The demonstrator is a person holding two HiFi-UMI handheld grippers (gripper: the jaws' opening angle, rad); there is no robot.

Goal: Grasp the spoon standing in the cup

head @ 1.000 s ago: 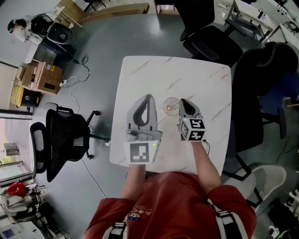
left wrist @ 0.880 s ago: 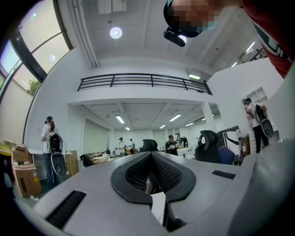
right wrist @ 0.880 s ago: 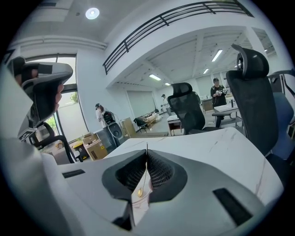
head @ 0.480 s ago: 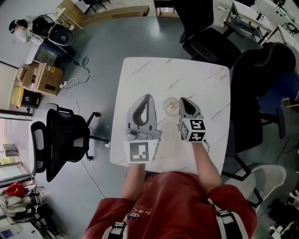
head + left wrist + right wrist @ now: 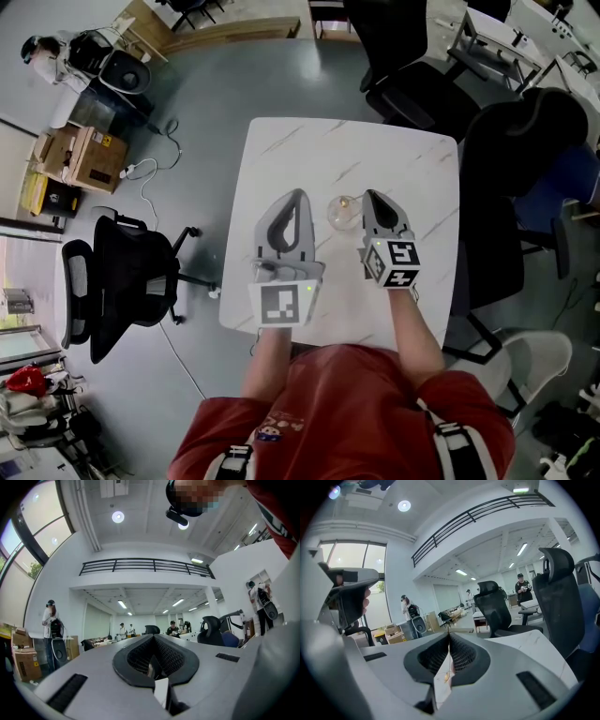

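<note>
**A:** Head view first: where is everything?

**B:** I see the white table (image 5: 281,155) with the glass cup (image 5: 342,213) near its middle. My left gripper (image 5: 298,195) is near the cup on one side. My right gripper (image 5: 369,196) is just beside it on the other side. I think they sit like that so the cup is between them and easy to reach. From up here the spoon (image 5: 446,677) is too small for me to pick out.

**A:** And the left gripper view?

**B:** Its jaws are together and nothing is between them. It points out across the room at far-off people and chairs, not at the cup. I think this hand is just waiting out of the way.

**A:** Now the right gripper view?

**B:** These jaws are pressed together too, but a small gold bit is caught between the white pads (image 5: 440,688). I think that is the spoon, pinched by its thin handle. That would mean it is in my right gripper, close by the cup. I think the squeeze has to be tight, because such a thin thing could slip out.

**A:** What does the spoon look like?

**B:** Gold and very thin. Only a tiny piece shows, and I cannot see its round end.
</note>
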